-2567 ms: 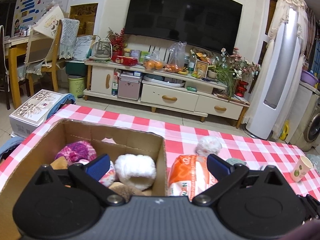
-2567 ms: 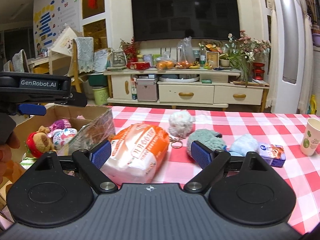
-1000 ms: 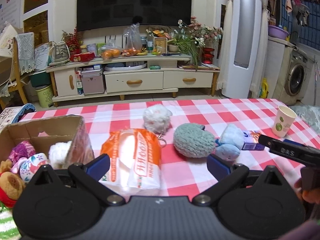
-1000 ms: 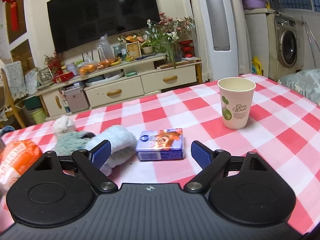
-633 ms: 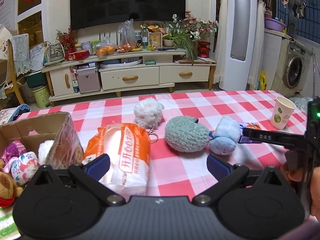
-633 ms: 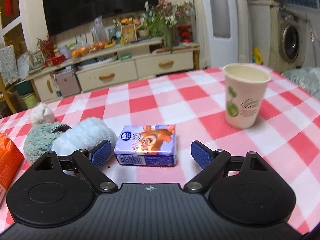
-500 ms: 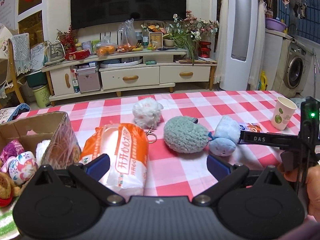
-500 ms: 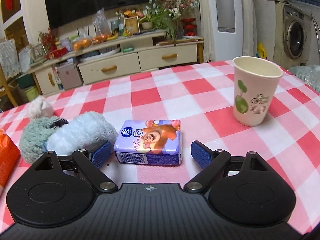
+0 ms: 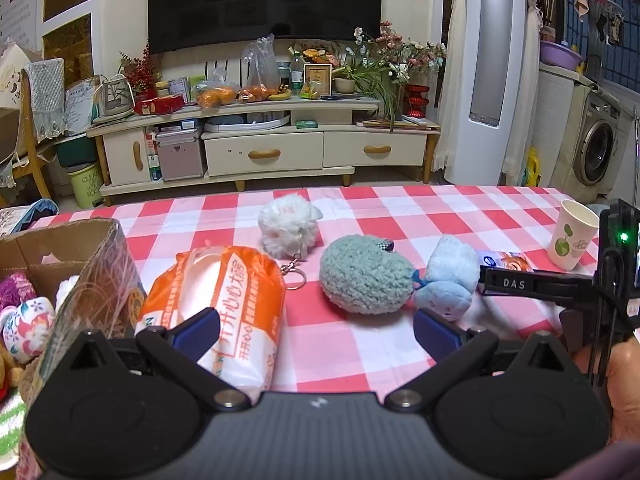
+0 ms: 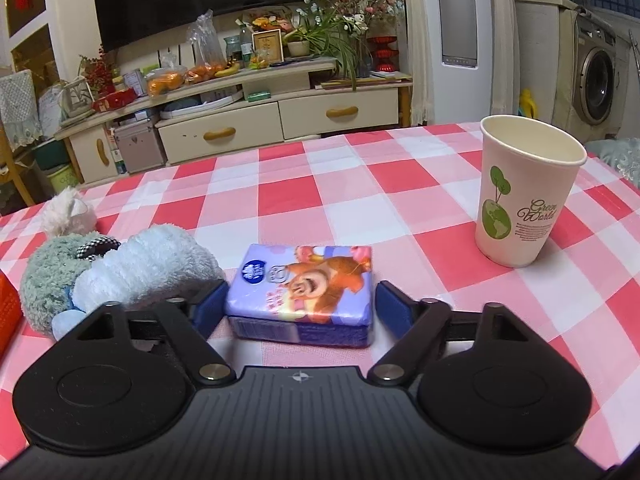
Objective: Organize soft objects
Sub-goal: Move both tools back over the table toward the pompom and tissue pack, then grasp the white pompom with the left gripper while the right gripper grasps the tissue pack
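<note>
Right gripper (image 10: pixel 299 307) fingers are closing around the tissue pack (image 10: pixel 303 288), not pinching yet. I'd squeeze gently and keep clear of the blue plush (image 10: pixel 148 268); left gripper (image 9: pixel 316 330) stays spread.

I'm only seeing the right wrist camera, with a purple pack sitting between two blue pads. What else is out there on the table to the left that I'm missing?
Observer: A big orange bag lies to the left of the grey-green plush; your view catches only its red-orange edge.
Operator: Where do the soft things end up?
Observer: A cardboard box stands at the table's left end, already holding some soft toys.
Operator: Is the other tool carrying anything?
Observer: No, the left gripper is open and holds nothing; the orange bag's near end lies just past its left pad.
Operator: And mine?
Observer: The right gripper is closing on the tissue pack, which lies between its pads; they do not press on it yet.
</note>
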`<control>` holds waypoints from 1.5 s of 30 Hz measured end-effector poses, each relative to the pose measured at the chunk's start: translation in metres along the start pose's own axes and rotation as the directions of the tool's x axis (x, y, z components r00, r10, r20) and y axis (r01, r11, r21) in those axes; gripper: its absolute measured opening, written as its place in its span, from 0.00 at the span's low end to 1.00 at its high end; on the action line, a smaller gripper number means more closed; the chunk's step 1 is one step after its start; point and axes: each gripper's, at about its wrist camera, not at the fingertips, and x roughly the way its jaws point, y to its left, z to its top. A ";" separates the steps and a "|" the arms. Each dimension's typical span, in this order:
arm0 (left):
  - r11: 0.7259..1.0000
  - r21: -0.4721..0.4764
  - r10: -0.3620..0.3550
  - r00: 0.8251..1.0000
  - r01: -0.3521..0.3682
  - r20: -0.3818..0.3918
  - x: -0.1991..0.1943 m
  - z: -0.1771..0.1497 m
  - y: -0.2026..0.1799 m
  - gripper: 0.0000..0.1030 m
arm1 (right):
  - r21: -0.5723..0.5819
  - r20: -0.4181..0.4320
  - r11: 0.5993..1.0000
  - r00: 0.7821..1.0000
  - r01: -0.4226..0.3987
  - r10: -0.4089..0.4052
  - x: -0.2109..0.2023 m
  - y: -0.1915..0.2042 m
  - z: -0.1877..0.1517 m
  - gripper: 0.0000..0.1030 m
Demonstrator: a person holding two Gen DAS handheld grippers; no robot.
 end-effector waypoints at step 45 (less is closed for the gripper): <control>0.926 -0.237 0.243 0.944 -0.294 -0.222 0.193 0.079 0.010 0.56 | -0.023 -0.005 0.999 0.999 -0.040 0.040 -0.005 -0.026 -0.004 0.95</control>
